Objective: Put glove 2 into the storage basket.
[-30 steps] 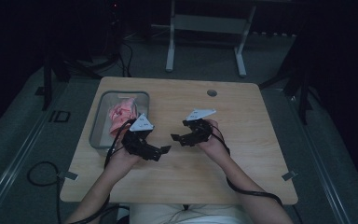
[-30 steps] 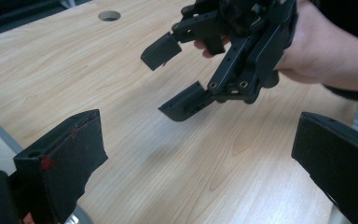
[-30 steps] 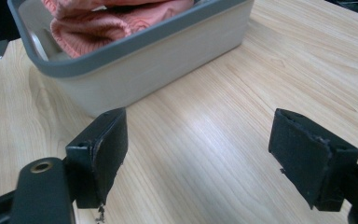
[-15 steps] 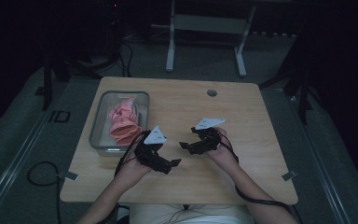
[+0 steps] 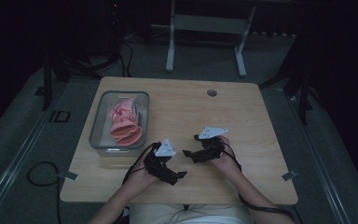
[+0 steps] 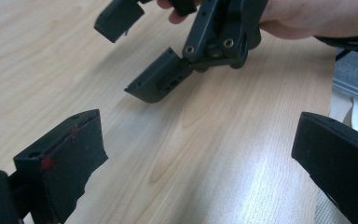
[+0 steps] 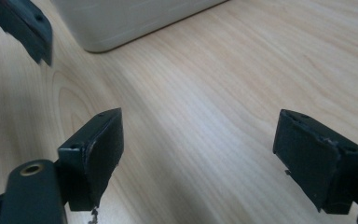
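Observation:
A pink crumpled cloth (image 5: 125, 122) lies inside a clear grey-rimmed bin (image 5: 95, 127) at the left of the wooden table (image 5: 200, 112). My left gripper (image 5: 176, 178) hovers near the front edge, open, with nothing between its jaws. In its own view the left gripper (image 6: 196, 168) spans bare wood and faces the right gripper (image 6: 168, 70) close ahead. My right gripper (image 5: 190, 156) sits a little to the right and farther in, also open and empty. In its own view the right gripper (image 7: 205, 158) points at bare wood, with the bin's wall (image 7: 135, 18) beyond.
A small round hole (image 5: 211, 93) marks the table's far side. A metal stand (image 5: 205, 23) rises on the floor behind the table. A cable (image 5: 39, 175) loops on the floor at the left. One jaw of the left gripper (image 7: 25, 23) shows in the right gripper view.
Both grippers have drawn back from the bin toward the table's front edge. The left one moved right and nearer. The pink cloth stays in the bin.

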### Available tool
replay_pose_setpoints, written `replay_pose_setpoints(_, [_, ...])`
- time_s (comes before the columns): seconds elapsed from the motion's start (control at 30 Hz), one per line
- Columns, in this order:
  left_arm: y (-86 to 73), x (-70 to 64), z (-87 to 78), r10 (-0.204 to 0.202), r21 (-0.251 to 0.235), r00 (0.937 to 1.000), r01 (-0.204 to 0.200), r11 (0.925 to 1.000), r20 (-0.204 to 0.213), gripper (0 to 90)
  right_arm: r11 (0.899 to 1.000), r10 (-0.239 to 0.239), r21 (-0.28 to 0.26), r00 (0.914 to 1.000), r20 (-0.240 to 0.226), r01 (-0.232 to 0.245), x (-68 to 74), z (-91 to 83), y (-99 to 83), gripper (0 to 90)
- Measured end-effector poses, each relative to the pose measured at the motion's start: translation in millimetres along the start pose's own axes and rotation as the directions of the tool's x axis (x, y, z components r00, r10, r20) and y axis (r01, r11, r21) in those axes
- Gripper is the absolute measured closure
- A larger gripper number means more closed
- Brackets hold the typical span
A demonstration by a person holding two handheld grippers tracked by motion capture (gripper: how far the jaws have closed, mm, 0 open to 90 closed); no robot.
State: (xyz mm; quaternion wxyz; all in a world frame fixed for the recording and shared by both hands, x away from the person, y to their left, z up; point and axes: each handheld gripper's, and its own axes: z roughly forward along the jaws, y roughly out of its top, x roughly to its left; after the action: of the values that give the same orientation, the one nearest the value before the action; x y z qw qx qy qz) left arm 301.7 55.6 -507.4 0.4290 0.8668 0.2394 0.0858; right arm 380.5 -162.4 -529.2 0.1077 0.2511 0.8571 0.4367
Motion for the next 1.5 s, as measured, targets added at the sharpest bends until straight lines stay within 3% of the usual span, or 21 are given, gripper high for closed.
replay_pose_setpoints(0.33, [-19.8, -5.9, 21.9, 0.035, 0.055, 0.9992, -0.034, 0.9979, -0.017, 2.0, 1.0, 0.001, 0.014, 0.9999, 0.01, -0.002, 2.7, 0.3, -16.6, 16.0])
replay_pose_setpoints(0.43, [-24.0, -7.3, 24.8, 0.034, 0.052, 0.9992, -0.033, 0.9981, -0.022, 2.0, 1.0, 0.003, 0.02, 1.0, 0.003, -0.003, 4.7, -0.1, -21.7, 16.0])
replay_pose_setpoints(0.57, [-30.5, -10.5, 28.8, 0.069, 0.056, 0.9964, -0.066, 0.9962, -0.05, 2.0, 1.0, 0.012, 0.021, 0.9999, -0.002, -0.012, 5.0, -1.8, -27.7, 16.0])
replay_pose_setpoints(0.7, [-34.5, -13.7, 32.9, 0.081, 0.07, 0.9955, -0.078, 0.9945, -0.048, 2.0, 1.0, 0.008, 0.025, 1.0, 0.001, -0.008, 6.0, -3.6, -32.6, 16.0])
replay_pose_setpoints(1.13, [-39.1, -15.1, 32.1, 0.057, 0.044, 0.9969, -0.054, 0.9975, -0.054, 2.0, 1.0, 0.009, 0.028, 0.9999, 0.01, -0.01, 4.5, -3.2, -39.4, 16.0])
replay_pose_setpoints(1.5, [-44.6, -17.7, 27.6, 0.085, 0.041, 0.9939, -0.082, 0.9958, -0.071, 2.0, 1.0, 0.014, 0.017, 0.9996, 0.025, -0.014, 3.2, -2.9, -39.4, 15.9])
